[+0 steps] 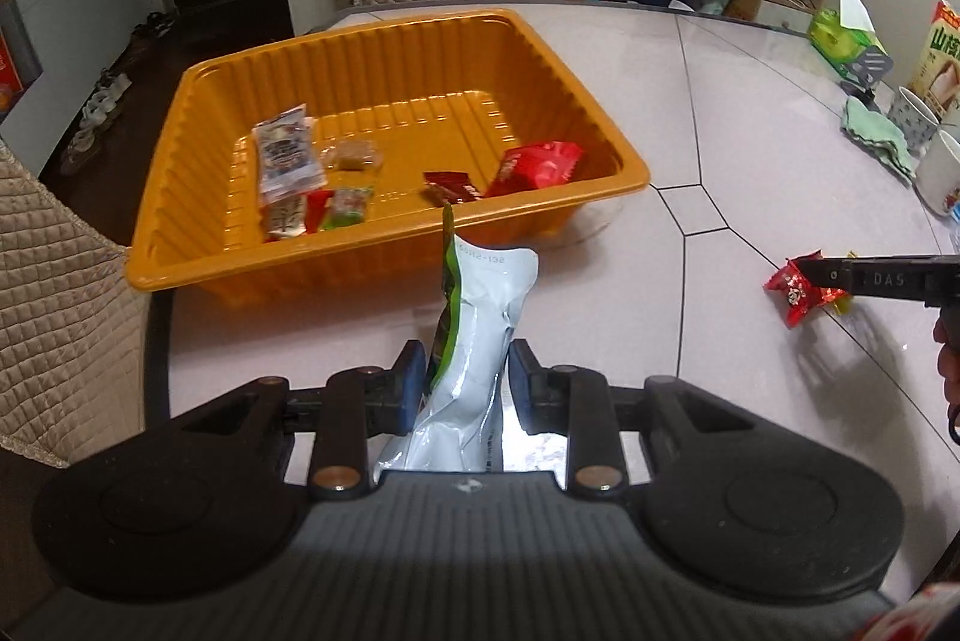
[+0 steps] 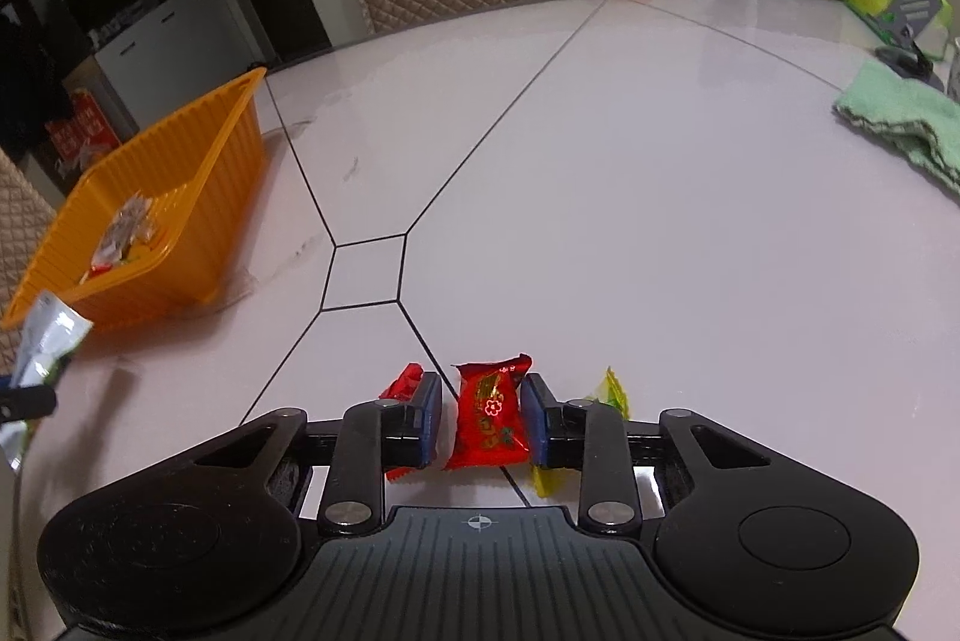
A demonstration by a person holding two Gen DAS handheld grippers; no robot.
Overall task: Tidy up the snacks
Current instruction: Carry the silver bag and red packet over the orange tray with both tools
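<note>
The left gripper angles down toward the bench, its jaws clamped on a white-and-green snack pouch that stands upright between the pads, just short of the near wall of the orange tray. The right gripper also tilts down at the bench, well to the right of the tray. Its jaws bracket a red candy packet lying flat there. The right pad seems to touch the wrapper's edge, while a thin gap shows at the left pad, so the grip is not clearly made.

Only the left wrist view looks into the tray. Several small wrapped snacks lie on its floor, among them a red packet leaning against the right-hand wall and a pale printed sachet toward the left. It also shows the right gripper from the side as a dark bar over the red wrapper, with part of the person's hand at the frame edge, and two mugs far right of the tray.

Only the right wrist view shows two more sweets flanking the jaws (both partly hidden): a second red wrapper outside the left finger and a yellow candy outside the right one. A green cloth lies far right of the tray in both views.
</note>
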